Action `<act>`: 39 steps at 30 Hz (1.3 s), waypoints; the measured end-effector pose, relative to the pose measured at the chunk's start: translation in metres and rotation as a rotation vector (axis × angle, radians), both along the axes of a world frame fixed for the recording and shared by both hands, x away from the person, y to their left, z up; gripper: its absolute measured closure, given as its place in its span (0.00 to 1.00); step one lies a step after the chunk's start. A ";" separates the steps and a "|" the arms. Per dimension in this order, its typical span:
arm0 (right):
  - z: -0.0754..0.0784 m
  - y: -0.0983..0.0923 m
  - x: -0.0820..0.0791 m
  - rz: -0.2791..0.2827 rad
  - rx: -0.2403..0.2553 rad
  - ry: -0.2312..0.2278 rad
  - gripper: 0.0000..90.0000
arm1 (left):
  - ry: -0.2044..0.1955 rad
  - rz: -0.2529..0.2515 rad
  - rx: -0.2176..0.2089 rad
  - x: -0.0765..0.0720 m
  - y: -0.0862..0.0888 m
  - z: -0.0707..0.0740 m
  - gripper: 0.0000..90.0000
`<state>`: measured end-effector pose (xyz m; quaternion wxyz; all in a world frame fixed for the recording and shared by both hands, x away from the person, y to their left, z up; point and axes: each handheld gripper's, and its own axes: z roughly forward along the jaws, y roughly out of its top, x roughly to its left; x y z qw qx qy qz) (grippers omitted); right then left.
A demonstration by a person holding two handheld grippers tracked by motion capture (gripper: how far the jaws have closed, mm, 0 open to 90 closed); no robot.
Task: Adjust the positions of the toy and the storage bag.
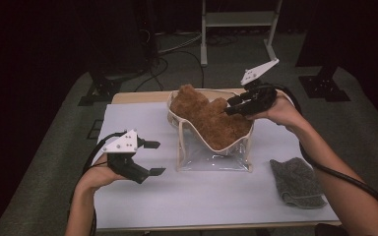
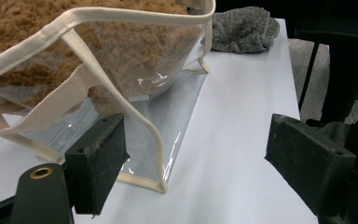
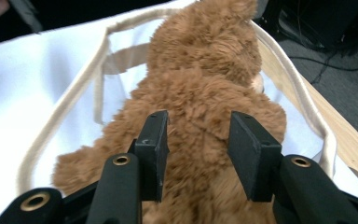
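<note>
**Plush bear going into the clear bag**

Dark room and grey floor surround a white-covered worktop (image 1: 142,206), and everything here is placed by the clear bag (image 1: 214,157) standing at its middle. That bag has cream trim and a cream handle, its mouth gaping upward. A brown plush bear (image 1: 206,118) lies in the mouth, most of its body sunk inside, head and one limb poking over the far rim. To the bag's right, well apart, a grey cloth (image 1: 298,182) lies crumpled.

My reading: the stuffing step is near its end, the bear being let go. What comes next calls for pushing the fur down below the rim, or steadying the trim so the bag keeps its shape.

At the bag's far right edge the right gripper (image 1: 236,105) reaches in over the bear, wrist bent, fingers (image 3: 156,149) half spread astride the fur, apparently not pinching it. Left of the bag, just off its near corner, the left gripper (image 1: 152,157) hovers level, fingers (image 2: 98,158) wide apart and empty.
</note>
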<state>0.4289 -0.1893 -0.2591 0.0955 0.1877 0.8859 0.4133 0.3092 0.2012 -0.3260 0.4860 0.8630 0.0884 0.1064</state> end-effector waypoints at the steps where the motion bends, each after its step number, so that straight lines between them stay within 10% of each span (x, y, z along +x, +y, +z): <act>1: 0.000 -0.001 -0.003 -0.003 0.013 0.006 0.63 | -0.001 -0.001 0.004 0.000 0.001 0.000 0.21; 14: -0.027 0.071 -0.009 0.081 -0.243 -0.012 0.70 | 0.007 -0.002 -0.008 -0.002 0.001 -0.004 0.21; 23: -0.041 0.073 -0.009 0.071 -0.320 -0.006 0.78 | 0.006 0.003 -0.010 -0.003 0.005 -0.003 0.21; 28: -0.038 0.072 -0.008 0.070 -0.297 0.004 0.75 | 0.008 0.003 -0.010 -0.003 0.004 -0.004 0.21; 39: -0.008 0.030 -0.013 0.052 -0.085 -0.004 0.58 | 0.000 0.017 -0.012 -0.004 0.007 -0.001 0.21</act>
